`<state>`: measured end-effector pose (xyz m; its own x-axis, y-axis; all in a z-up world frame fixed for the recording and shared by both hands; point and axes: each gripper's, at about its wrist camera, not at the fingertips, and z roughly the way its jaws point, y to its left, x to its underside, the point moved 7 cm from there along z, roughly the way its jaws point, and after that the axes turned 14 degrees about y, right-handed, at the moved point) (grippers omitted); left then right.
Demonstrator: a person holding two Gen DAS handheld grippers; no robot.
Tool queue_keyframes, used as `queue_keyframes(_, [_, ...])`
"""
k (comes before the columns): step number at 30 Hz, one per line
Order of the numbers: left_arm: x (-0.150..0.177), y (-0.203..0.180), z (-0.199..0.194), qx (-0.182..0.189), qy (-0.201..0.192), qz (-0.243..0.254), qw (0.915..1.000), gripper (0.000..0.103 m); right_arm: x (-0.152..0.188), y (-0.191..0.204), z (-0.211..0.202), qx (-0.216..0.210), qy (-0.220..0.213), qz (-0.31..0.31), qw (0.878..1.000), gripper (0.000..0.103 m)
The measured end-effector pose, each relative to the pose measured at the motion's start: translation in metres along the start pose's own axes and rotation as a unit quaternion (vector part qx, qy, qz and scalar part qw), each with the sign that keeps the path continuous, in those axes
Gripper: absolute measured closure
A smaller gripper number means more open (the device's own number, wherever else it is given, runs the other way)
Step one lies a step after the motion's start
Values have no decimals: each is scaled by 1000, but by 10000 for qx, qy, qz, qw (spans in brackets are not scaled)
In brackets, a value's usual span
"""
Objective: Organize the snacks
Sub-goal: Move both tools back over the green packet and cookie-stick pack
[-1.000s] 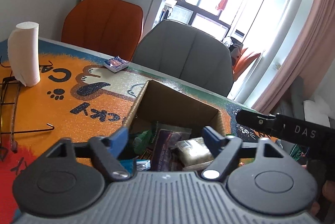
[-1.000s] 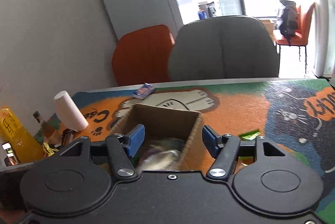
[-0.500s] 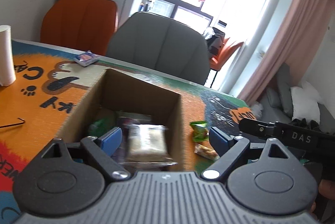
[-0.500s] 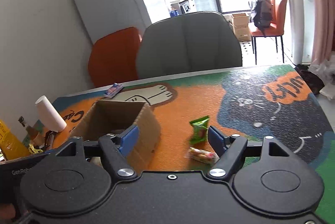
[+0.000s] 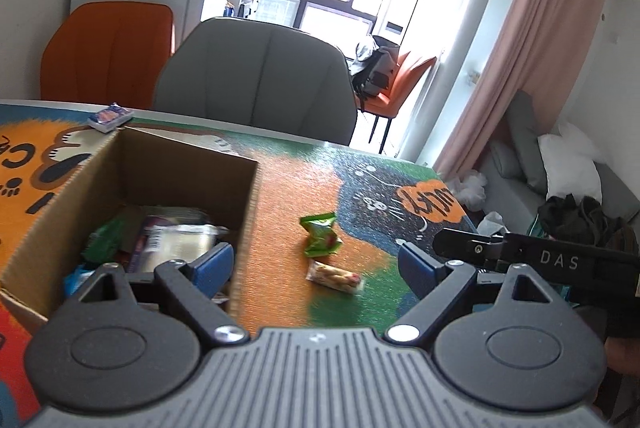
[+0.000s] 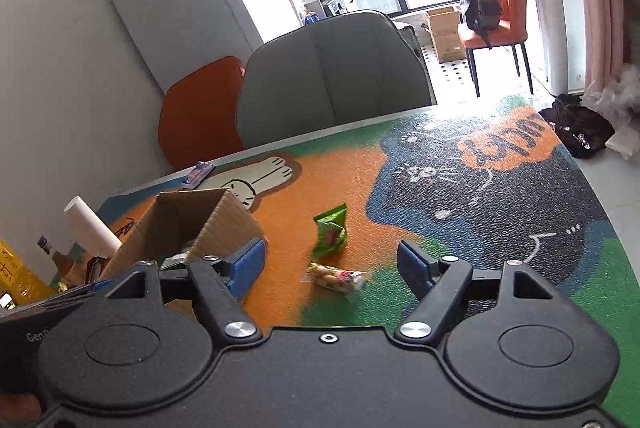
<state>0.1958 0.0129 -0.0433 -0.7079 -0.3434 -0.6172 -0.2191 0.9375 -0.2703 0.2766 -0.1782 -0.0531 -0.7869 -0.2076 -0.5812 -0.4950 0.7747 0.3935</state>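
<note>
Here both tongs hang above the worktop [image 6: 500, 220] with nothing between their blue pads. The left tongs [image 5: 316, 264] stand wide; their left pad shows over the near right corner of the box [image 5: 248, 196], their right pad over the green patch of the mat. The right tongs [image 6: 332, 264] are also apart, a little less wide, and their jaws have just been opening, with no snack pressed by either pad.

Two snacks lie loose on the orange part of the mat, to the right of the box. The green packet [image 5: 320, 234] is the farther one, crumpled and slightly raised. The clear-wrapped bar [image 5: 335, 276] lies just nearer than it, flat, at the edge where orange meets green. The two are close together; whether they touch I cannot tell. In the right wrist view the green packet [image 6: 330, 234] and the bar [image 6: 336, 276] sit in line with the gap between the right pads, beyond the tips.

The box is open-topped cardboard and already holds several wrapped snacks [image 5: 176, 240], among them a pale packet in clear film and something green at its left. Beyond the box, near the far edge, lies a small blue pack [image 5: 110, 116]. A white roll [image 6: 90, 228] stands tilted at the far left in the right view. A grey chair [image 5: 256, 76] and an orange chair [image 5: 108, 48] stand behind the worktop.
</note>
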Motion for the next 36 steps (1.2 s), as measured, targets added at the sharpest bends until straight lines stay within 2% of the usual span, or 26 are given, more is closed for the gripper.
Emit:
queue_keyframes(2, [0,-6,5,3,42,20,10000,14,1,-7,-1,-39,17,23,10000,29])
queue_keyframes(6, [1,-19,18,4,115,50,9999,16,1,-23,-1,-179,64,155,9997,20])
queue_keyframes(17, [9,-33,58,-56,305,-169,9994,17,-3,-59,14,-428,283,370,9980,20])
queue_keyframes(36, [8,-26,139,-449,704,-235,9962,18,-17,-83,57,-627,593,514,9949,20])
